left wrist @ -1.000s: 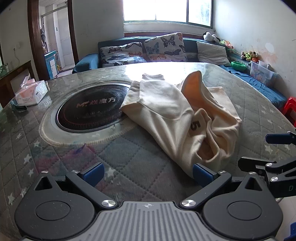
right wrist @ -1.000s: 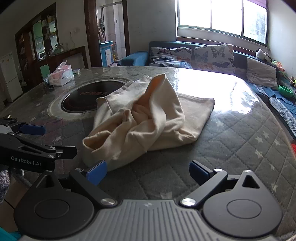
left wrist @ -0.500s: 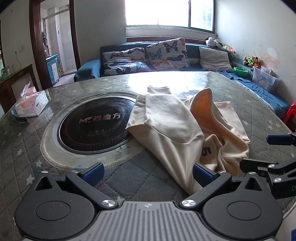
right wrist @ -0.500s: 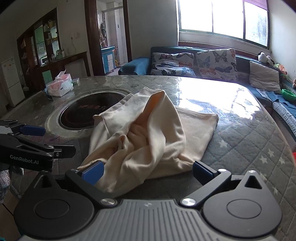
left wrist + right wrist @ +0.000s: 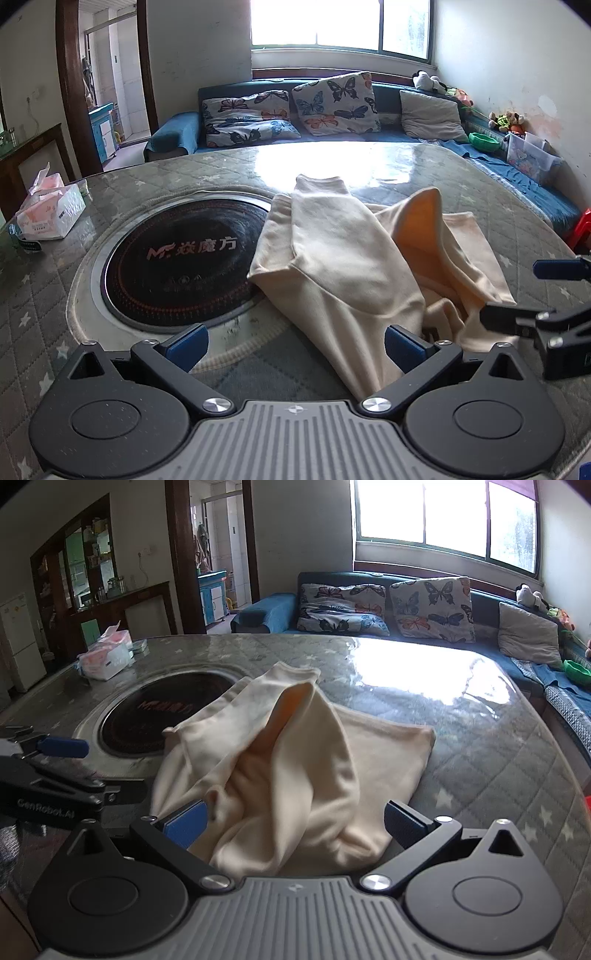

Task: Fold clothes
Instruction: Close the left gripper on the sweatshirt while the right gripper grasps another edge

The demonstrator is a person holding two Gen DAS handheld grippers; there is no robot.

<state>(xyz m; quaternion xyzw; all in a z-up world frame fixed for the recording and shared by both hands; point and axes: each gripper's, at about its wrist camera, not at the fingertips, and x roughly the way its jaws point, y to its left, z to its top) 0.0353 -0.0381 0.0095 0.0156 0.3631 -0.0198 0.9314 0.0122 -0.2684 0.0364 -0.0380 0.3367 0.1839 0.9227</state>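
Note:
A cream garment (image 5: pixel 354 266) lies crumpled on the round quilted table (image 5: pixel 147 184), one fold standing up and showing an orange-tinted inside. Its near hem reaches in between the blue pads of my left gripper (image 5: pixel 295 341), which stands open. In the right wrist view the same garment (image 5: pixel 295 760) bunches up between the wide-apart fingers of my right gripper (image 5: pixel 293 821), also open, with cloth over the gap. The right gripper shows at the right edge of the left view, the left gripper at the left edge of the right view.
A black round induction hob (image 5: pixel 177 258) is set into the table left of the garment. A tissue box (image 5: pixel 48 214) stands at the far left. Behind the table runs a blue sofa (image 5: pixel 332 110) with butterfly cushions under a bright window.
Both grippers have moved forward toward the garment; its near edge now lies between each pair of fingers. The garment itself has kept its shape.

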